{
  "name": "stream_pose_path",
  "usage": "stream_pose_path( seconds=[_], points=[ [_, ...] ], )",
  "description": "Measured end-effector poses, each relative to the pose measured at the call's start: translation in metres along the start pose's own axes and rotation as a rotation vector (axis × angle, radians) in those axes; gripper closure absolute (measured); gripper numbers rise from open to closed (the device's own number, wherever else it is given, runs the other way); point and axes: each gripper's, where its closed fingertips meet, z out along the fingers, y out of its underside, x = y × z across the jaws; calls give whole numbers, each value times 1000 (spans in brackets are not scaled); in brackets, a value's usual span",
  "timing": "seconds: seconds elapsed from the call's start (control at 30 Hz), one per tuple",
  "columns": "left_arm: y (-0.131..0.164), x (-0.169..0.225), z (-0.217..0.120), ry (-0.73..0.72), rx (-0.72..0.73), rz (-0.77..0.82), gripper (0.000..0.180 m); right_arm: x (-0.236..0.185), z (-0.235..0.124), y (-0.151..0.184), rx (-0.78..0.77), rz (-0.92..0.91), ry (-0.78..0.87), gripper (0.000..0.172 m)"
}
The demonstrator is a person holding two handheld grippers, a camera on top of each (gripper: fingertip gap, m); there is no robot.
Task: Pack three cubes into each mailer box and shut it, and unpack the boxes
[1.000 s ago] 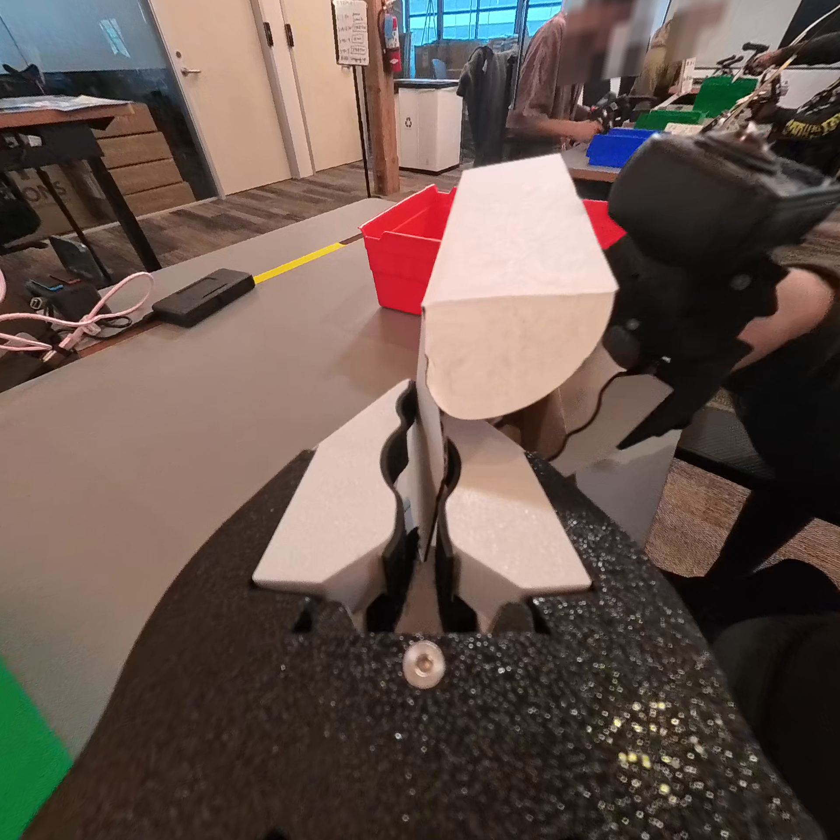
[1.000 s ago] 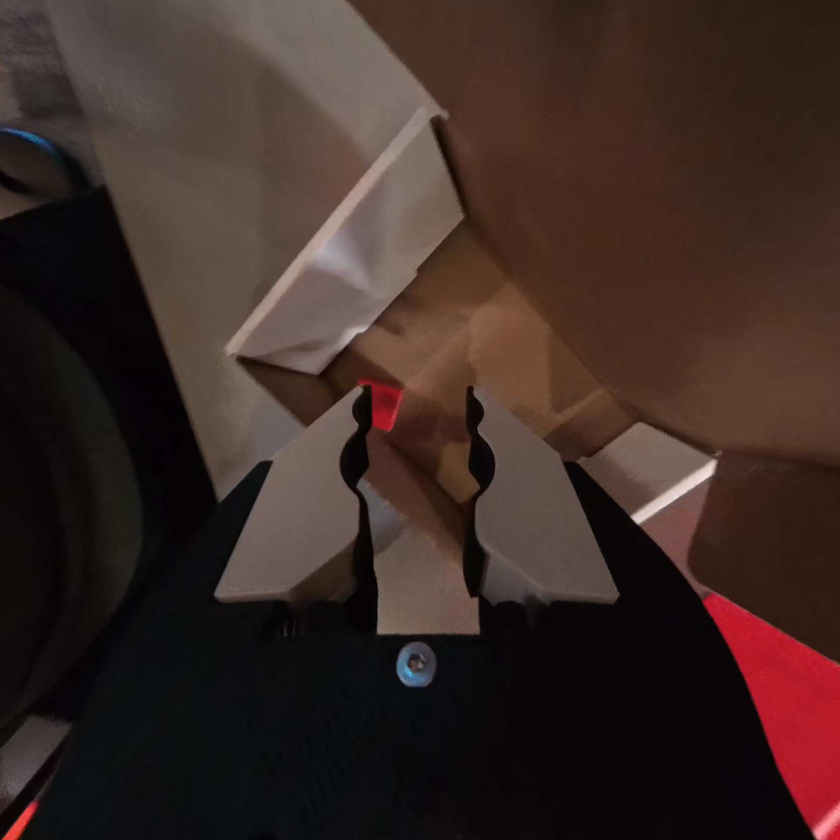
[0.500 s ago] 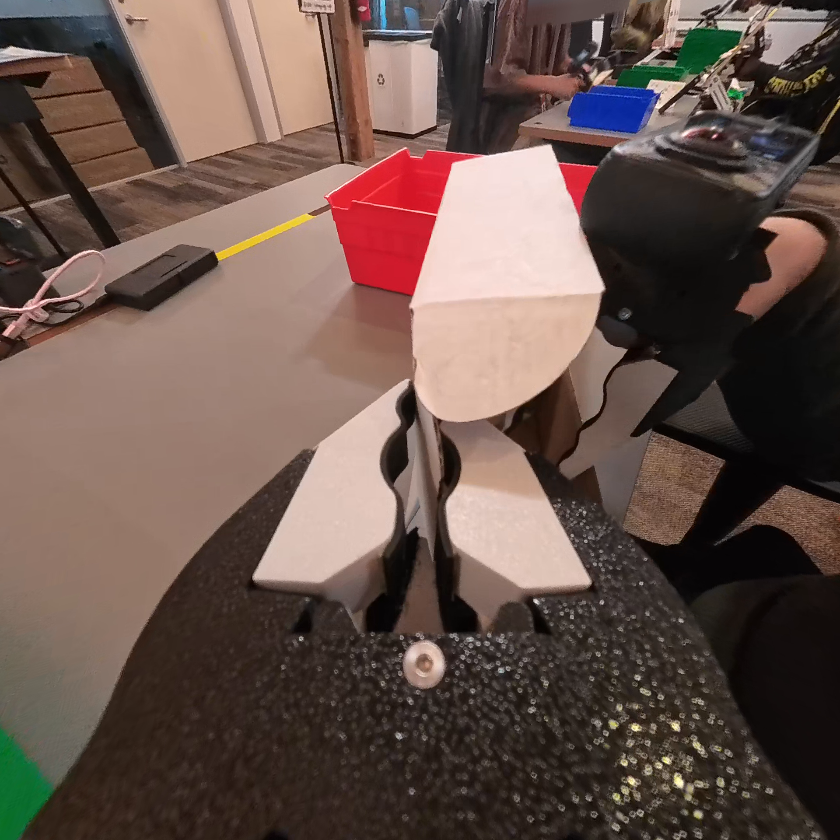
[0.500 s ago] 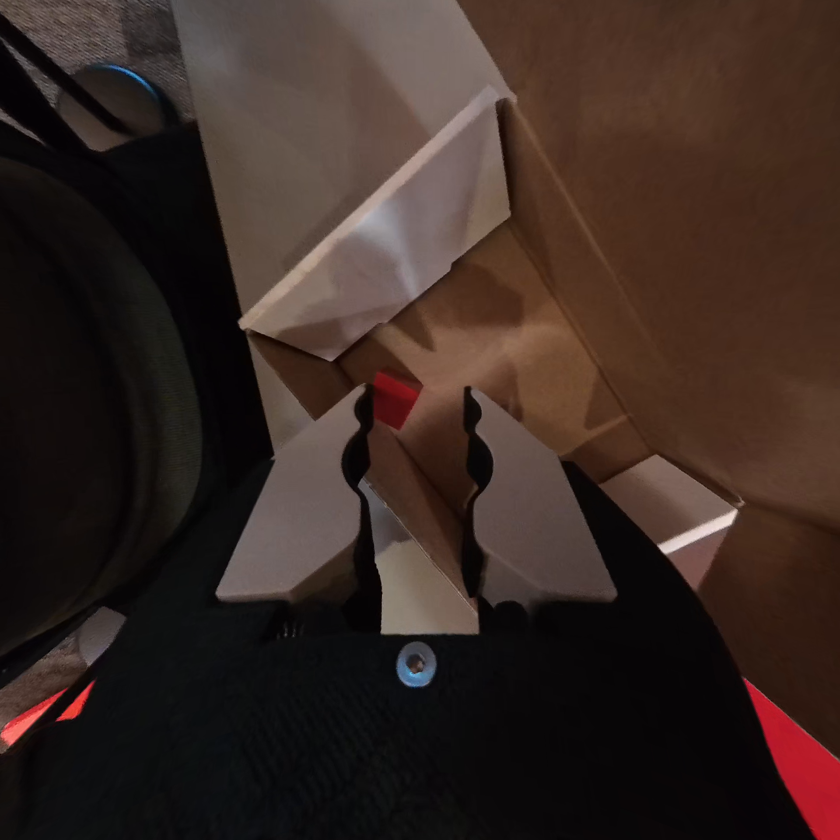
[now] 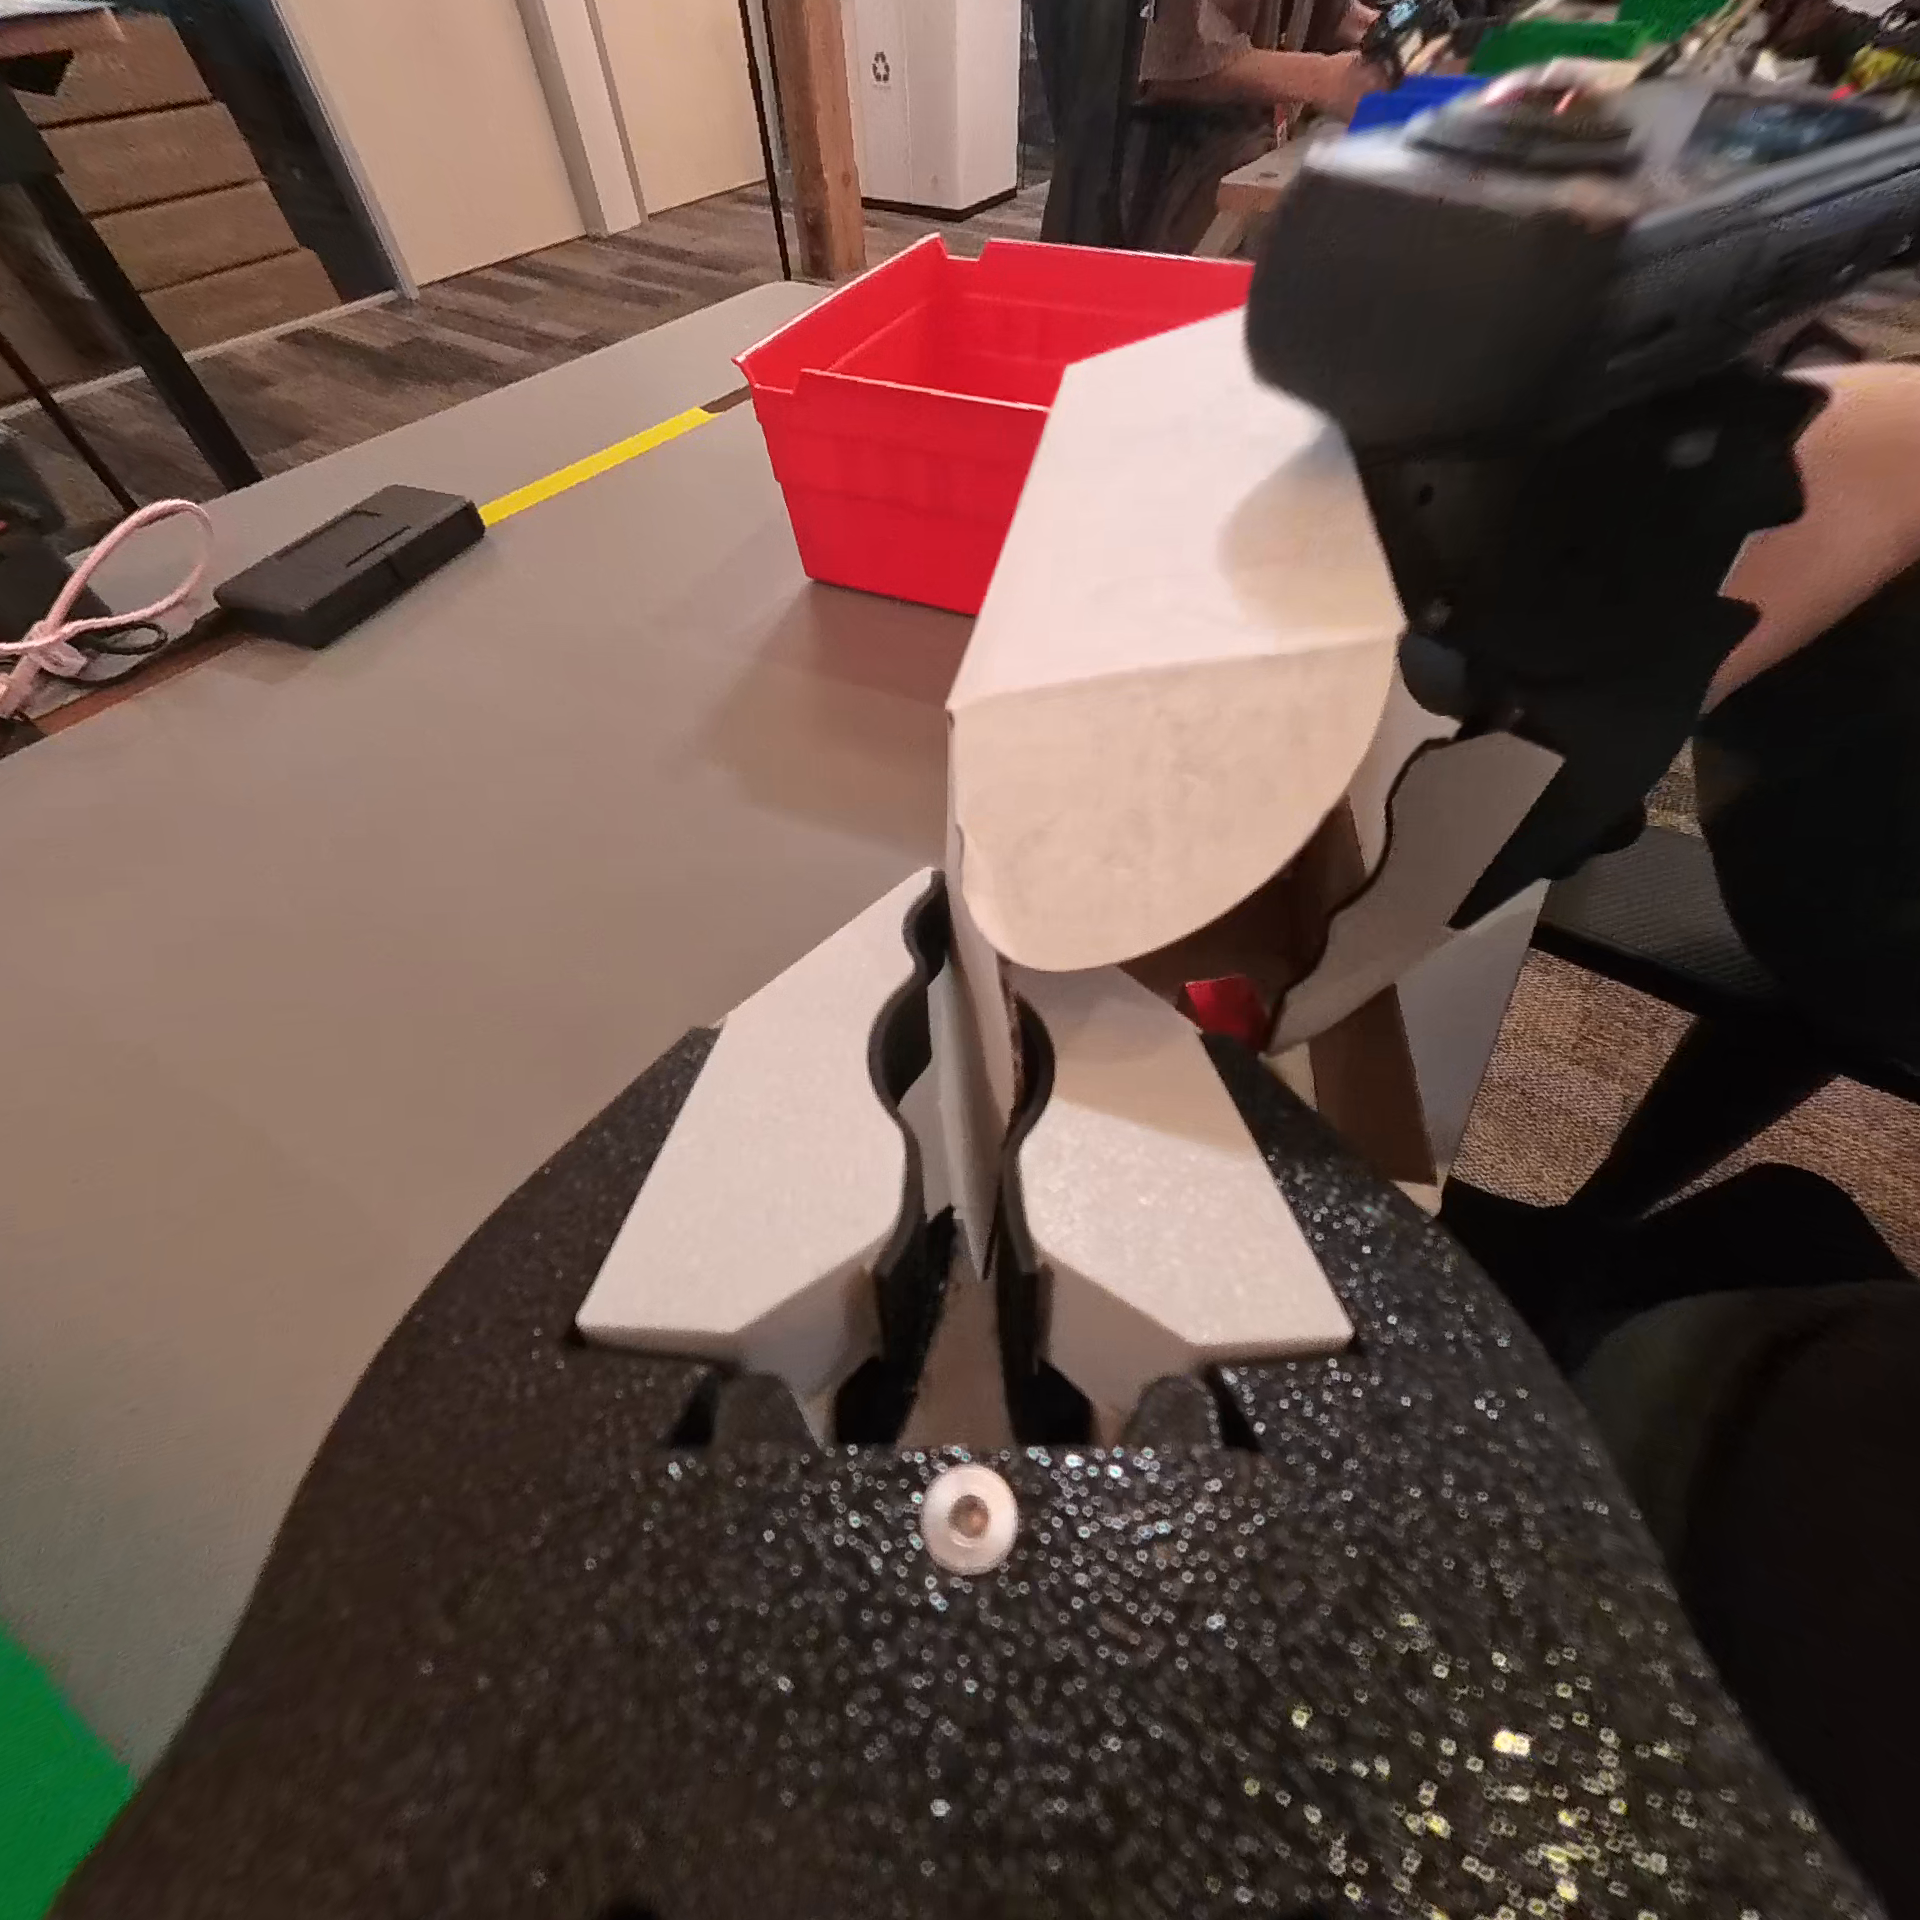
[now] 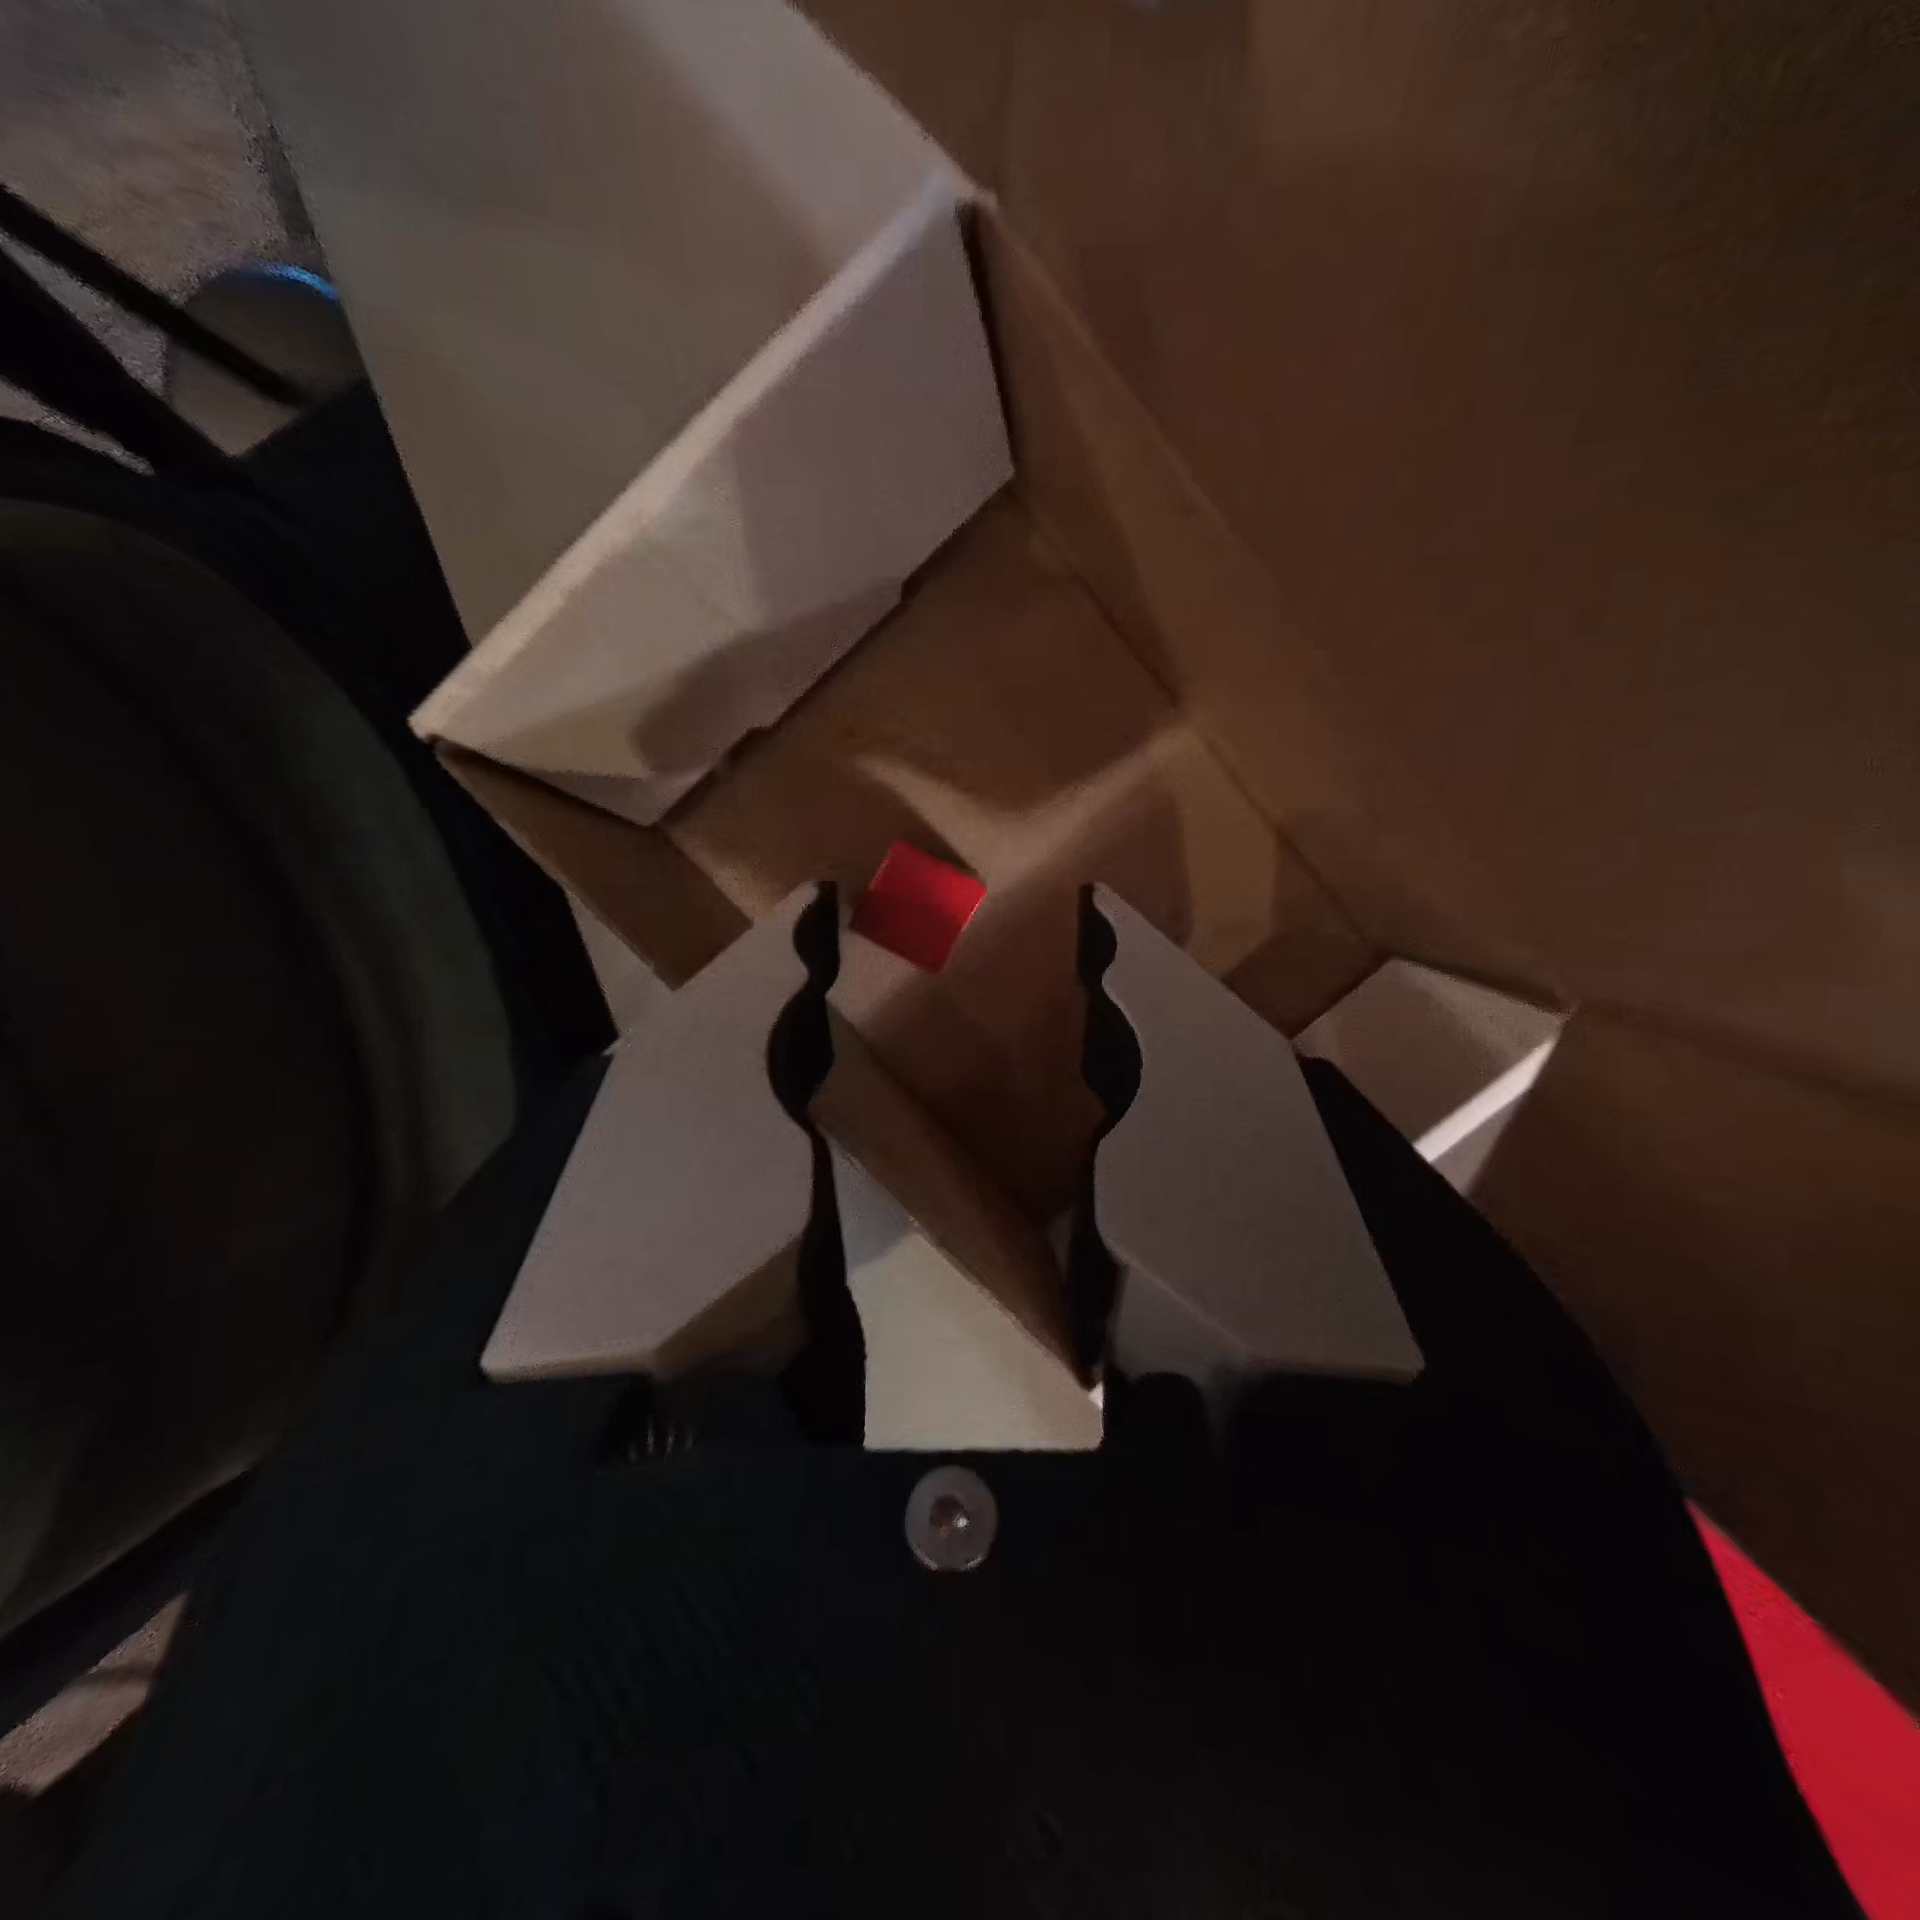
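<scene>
My left gripper (image 5: 977, 966) is shut on a side wall of the white mailer box (image 5: 1164, 675) and holds it open and tilted at the table's near right edge. A red cube (image 5: 1226, 1013) lies inside on the brown cardboard. My right gripper (image 6: 961, 904) reaches into the box with its jaws open. A brown box wall (image 6: 935, 1164) runs slantwise between its fingers, and I see no pads pressing on it. The red cube (image 6: 914, 920) lies just beyond the left fingertip (image 6: 800, 935), outside the grasp. The right gripper's black body (image 5: 1538, 436) shows above the box in the left wrist view.
A red bin (image 5: 914, 488) stands on the grey table (image 5: 416, 831) just behind the box; its red edge (image 6: 1818, 1683) shows lower right. A black device (image 5: 343, 561) and a pink cable (image 5: 94, 592) lie far left. A person (image 5: 1195, 104) works behind. Across from one pair of fingers to the other is roughly 12 centimetres.
The right jaws have opened a little wider and the red cube shows more fully ahead of them. The box, still in my left grasp, has shifted a little.
</scene>
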Motion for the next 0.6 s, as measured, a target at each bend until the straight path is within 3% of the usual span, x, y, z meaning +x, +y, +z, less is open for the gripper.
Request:
stream_pose_path(
  seconds=[0.1, 0.37, 0.6],
  points=[
    [0, 1, -1, 4, -1, -3, 179, -6, 5, 6, -38, 14, -44, 128],
    [2, 2, -1, -5, -13, 20, 178, -14, 5, 6, -81, -53, -27, 152],
    [8, -3, 3, -6, -28, 6, 178, -11, -14, 2, -12, -100, 21, 153]
  ],
)
